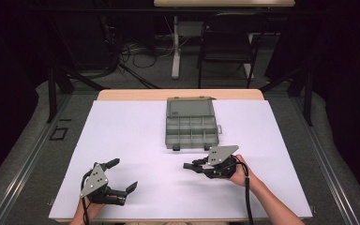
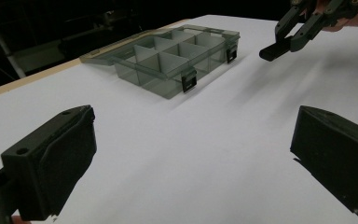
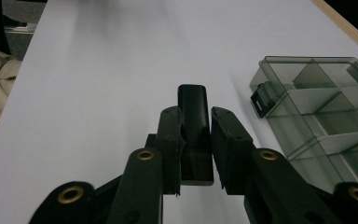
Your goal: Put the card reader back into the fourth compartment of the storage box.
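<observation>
The left gripper [image 1: 122,176], lower left, stands wide open and empty. The right gripper [image 1: 191,166], jaws clamped on a small black block [image 3: 194,119], sits nearer the compartment box [image 1: 191,124], just below it at centre frame.

This looks like a lab recording bay. Black curtains [image 1: 9,93] enclose a white-topped wooden table [image 1: 136,140], with loose black cables [image 1: 140,56] on grey carpet [image 1: 37,154] at eleven o'clock and a black folding chair [image 1: 227,42] at one o'clock.

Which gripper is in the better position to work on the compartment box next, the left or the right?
Probably the right gripper: it is nearer the closed compartment box, just off the box's front latches, and already shut on a black block. The left gripper is open, farther away.
</observation>
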